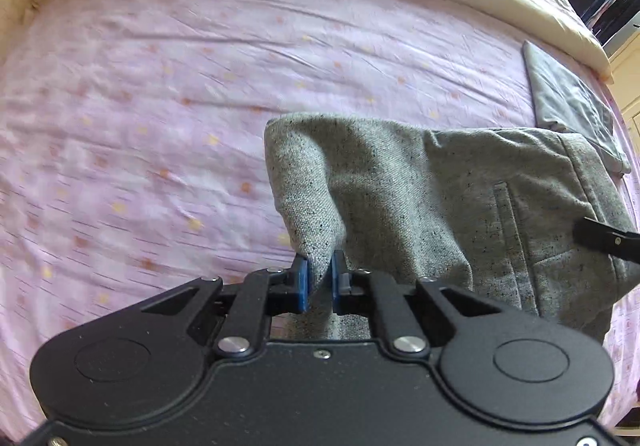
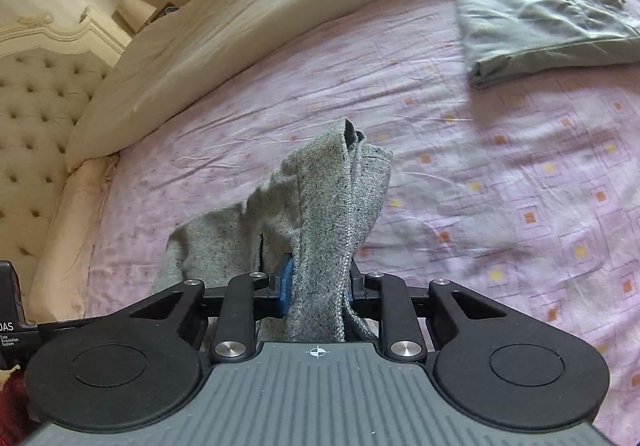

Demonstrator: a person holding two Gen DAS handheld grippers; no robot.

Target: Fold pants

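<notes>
Both grippers have hold of the speckled grey pants (image 1: 420, 198), which hang lifted off the pink patterned bedsheet (image 1: 160, 126) instead of lying flat. The left gripper (image 1: 320, 280) pinches a thin corner of cloth between its blue pads, jaws nearly together. The right gripper (image 2: 318, 284) clamps a thicker bunch, probably the waistband end, so its jaws stand wider. Holding two points like this seems meant to let the fabric drop straight before the fold is laid. In the right wrist view, at about one o'clock, folded grey trousers (image 2: 548, 22) lie well apart. A cream duvet (image 2: 240, 18) is bunched at the far edge.
</notes>
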